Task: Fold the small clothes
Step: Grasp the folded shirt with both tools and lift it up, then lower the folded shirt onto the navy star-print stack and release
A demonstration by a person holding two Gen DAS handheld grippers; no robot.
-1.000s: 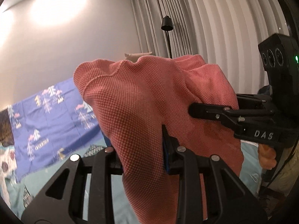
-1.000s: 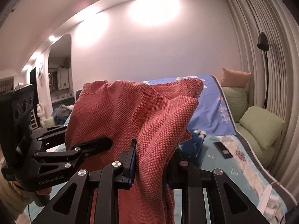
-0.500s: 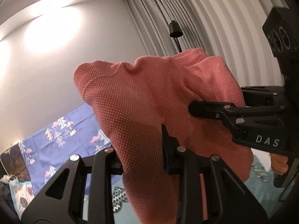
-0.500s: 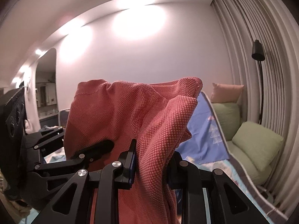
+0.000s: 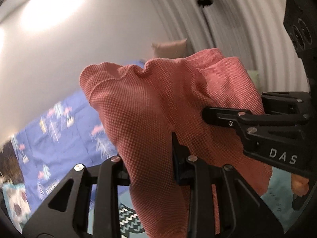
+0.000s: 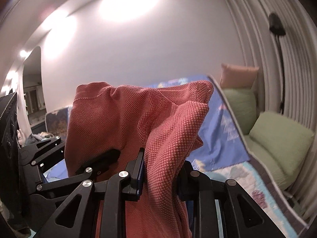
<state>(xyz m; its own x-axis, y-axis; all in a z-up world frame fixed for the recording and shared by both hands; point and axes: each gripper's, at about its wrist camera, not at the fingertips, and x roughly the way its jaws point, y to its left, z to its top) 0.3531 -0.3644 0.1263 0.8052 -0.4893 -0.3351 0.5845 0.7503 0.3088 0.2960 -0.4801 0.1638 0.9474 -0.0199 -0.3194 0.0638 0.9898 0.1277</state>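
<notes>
A small red knit garment (image 5: 150,107) hangs bunched in the air, held by both grippers side by side. My left gripper (image 5: 150,166) is shut on its left part; the cloth drapes down between the fingers. My right gripper (image 6: 160,174) is shut on the right part of the same garment (image 6: 122,123). The right gripper also shows at the right of the left wrist view (image 5: 247,123), and the left gripper at the left of the right wrist view (image 6: 79,164). The two are close together, both lifted above the bed.
Below is a bed with a teal patterned sheet (image 6: 237,176) and a blue printed quilt (image 5: 59,130). Green pillows (image 6: 277,138) and a pink cushion (image 6: 237,75) lie at the right by the curtain (image 6: 293,59). A black floor lamp (image 6: 276,25) stands there.
Both grippers, still holding the red garment, first tilted upward and have now tilted back down. The bed and pillows come back into view. The grip has not changed.
</notes>
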